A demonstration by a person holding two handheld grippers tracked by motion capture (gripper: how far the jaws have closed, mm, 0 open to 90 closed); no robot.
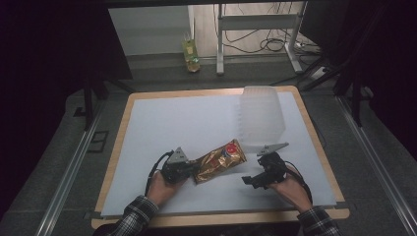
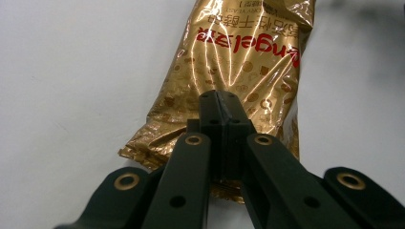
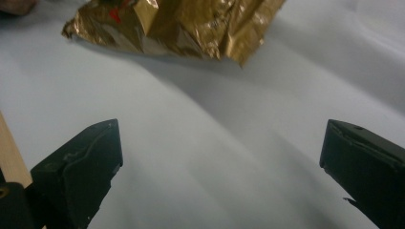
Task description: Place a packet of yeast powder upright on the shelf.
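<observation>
Now your left gripper (image 1: 189,169) has its jaws pressed together on the near end of the gold foil yeast packet (image 1: 219,161), which lies flat on the white mat (image 1: 187,123) a little in front of the middle, between your two hands. In the left gripper view the two black pads meet on the crinkled seam of the packet (image 2: 239,62), and the red letters on the foil stand upside down there.

Your right gripper (image 1: 253,180) is near the packet's other end but apart from it, and its jaws are spread wide with nothing between them; in the right gripper view you see only the white mat (image 3: 215,157) between the two pads, and the packet (image 3: 191,24) lies farther off at the top.

The mat covers a wooden tabletop (image 1: 314,132), whose pale edge shows all around it. A translucent plastic container (image 1: 261,118) stands on the far right part of the mat, well apart from the packet. Beyond the table the room is dim, with a grey floor (image 1: 162,73), a small yellow bottle (image 1: 191,55) on it, the legs of a metal frame (image 1: 255,29) and some loose cables (image 1: 275,44). Your checked sleeves (image 1: 135,214) come in from the bottom.
</observation>
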